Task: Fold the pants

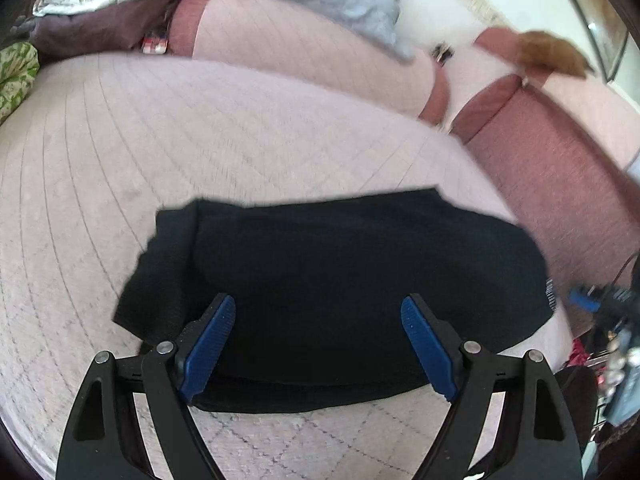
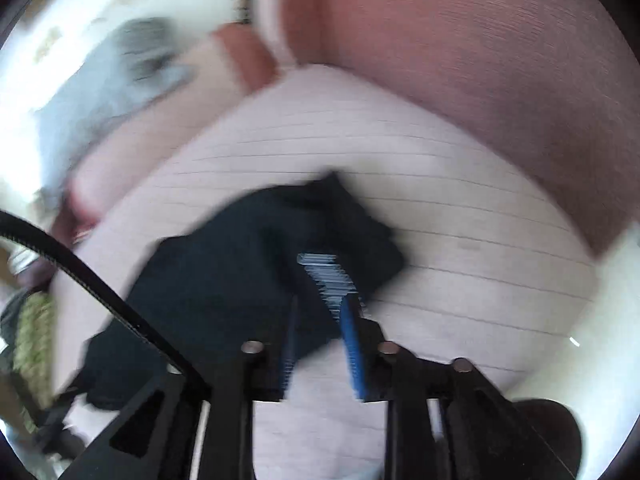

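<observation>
The dark pants (image 1: pixel 332 280) are lying folded on the quilted pink sofa seat (image 1: pixel 120 160). The left hand-held gripper (image 1: pixel 318 320) is hovering released over them. Only the blurred right view shows the right hand-held gripper (image 2: pixel 320 320) pinching their edge.

A sofa seat (image 1: pixel 140 152) covered by a pale pink quilted throw with stitched lines is seen in both views. A folded stack of black pants (image 1: pixel 340 280) lies directly on it, near the front edge, with one corner flap sticking out at the left. At the far left edge of the seat a green patterned cloth (image 1: pixel 16 76) rests. The right wrist view is blurred; the pants (image 2: pixel 240 280) are seen there on the same quilted cover (image 2: pixel 460 240).
</observation>
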The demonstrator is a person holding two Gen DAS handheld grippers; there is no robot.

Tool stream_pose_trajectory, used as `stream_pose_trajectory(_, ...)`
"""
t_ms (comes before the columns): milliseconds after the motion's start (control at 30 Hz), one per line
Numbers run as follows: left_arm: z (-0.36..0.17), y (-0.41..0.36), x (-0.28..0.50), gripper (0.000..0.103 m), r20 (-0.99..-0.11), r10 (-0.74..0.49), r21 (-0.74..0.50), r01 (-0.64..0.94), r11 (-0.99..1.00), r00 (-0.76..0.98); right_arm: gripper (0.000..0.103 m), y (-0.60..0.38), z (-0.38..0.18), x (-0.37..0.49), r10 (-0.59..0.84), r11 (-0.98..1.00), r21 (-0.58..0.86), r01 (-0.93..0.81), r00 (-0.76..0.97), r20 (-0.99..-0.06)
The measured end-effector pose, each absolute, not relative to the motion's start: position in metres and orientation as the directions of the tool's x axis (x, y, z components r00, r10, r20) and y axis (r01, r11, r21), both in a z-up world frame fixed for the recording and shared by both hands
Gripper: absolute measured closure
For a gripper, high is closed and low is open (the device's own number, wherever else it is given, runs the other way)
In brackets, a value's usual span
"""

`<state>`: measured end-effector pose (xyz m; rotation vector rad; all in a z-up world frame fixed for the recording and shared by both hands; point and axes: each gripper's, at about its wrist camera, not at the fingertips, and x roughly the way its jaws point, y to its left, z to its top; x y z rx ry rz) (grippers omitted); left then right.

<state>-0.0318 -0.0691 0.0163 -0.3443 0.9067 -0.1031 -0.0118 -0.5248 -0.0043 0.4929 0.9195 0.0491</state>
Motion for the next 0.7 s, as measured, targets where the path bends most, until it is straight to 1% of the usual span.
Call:
stream_pose_trajectory(67, 0.009, -0.074, -0.029, 0.019, -0.782, -0.208, -0.295, -0.055, 0.954, 0.588, 0.07, -0.501, 0.002, 0.007, 0.352, 0.878, 0.476, 0.054, 0.601, -0.718)
stream_pose_trajectory(100, 0.009, -0.078, -0.03, 0.019, -0.787, -0.195, -0.272, -0.045, 0.961, 0.586, 0.068, -0.486, 0.006, 0.018, 0.389, 0.877, 0.481, -0.003, 0.593, -0.705)
stream_pose_trajectory(133, 0.009, -0.082, -0.031, 0.019, -0.791, -0.185, -0.25, -0.032, 0.968, 0.583, 0.064, -0.469, 0.011, 0.03, 0.413, 0.881, 0.469, -0.062, 0.586, -0.697)
stream_pose_trajectory(167, 0.007, -0.085, -0.032, 0.019, -0.798, -0.18, -0.234, -0.021, 0.972, 0.576, 0.061, -0.451, 0.015, 0.045, 0.432, 0.885, 0.449, -0.121, 0.571, -0.698)
stream_pose_trajectory(200, 0.006, -0.086, -0.032, 0.019, -0.802, -0.177, -0.227, -0.016, 0.974, 0.57, 0.054, -0.434, 0.016, 0.06, 0.454, 0.883, 0.437, -0.171, 0.544, -0.706)
stream_pose_trajectory(267, 0.003, -0.089, -0.032, 0.019, -0.81, -0.166, -0.202, -0.003, 0.979, 0.562, 0.053, -0.406, 0.013, 0.09, 0.483, 0.874, 0.432, -0.223, 0.496, -0.722)
stream_pose_trajectory(333, 0.002, -0.092, -0.032, 0.019, -0.812, -0.157, -0.186, 0.006, 0.983, 0.562, 0.053, -0.383, 0.007, 0.12, 0.456, 0.89, 0.385, -0.244, 0.472, -0.755)
stream_pose_trajectory(367, 0.002, -0.092, -0.033, 0.019, -0.812, -0.156, -0.184, 0.007, 0.983, 0.563, 0.053, -0.372, 0.001, 0.138, 0.407, 0.913, 0.324, -0.249, 0.473, -0.782)
stream_pose_trajectory(433, 0.002, -0.092, -0.034, 0.019, -0.811, -0.158, -0.182, 0.013, 0.983, 0.564, 0.053, -0.354, -0.009, 0.163, 0.355, 0.929, 0.25, -0.273, 0.464, -0.811)
stream_pose_trajectory(533, 0.0, -0.095, -0.036, 0.018, -0.807, -0.153, -0.168, 0.027, 0.985, 0.571, 0.052, -0.342, -0.027, 0.197, 0.33, 0.928, 0.211, -0.308, 0.413, -0.849)
stream_pose_trajectory(600, -0.002, -0.099, -0.038, 0.016, -0.806, -0.142, -0.144, 0.043, 0.989, 0.574, 0.049, -0.329, -0.043, 0.21, 0.313, 0.923, 0.189, -0.337, 0.365, -0.877)
stream_pose_trajectory(667, -0.004, -0.105, -0.041, 0.015, -0.806, -0.119, -0.1, 0.064, 0.993, 0.58, 0.049, -0.324, -0.056, 0.213, 0.26, 0.922, 0.122, -0.366, 0.355, -0.898)
stream_pose_trajectory(700, -0.005, -0.108, -0.042, 0.015, -0.805, -0.104, -0.075, 0.075, 0.994, 0.584, 0.057, -0.323, -0.058, 0.212, 0.241, 0.923, 0.096, -0.373, 0.365, -0.899)
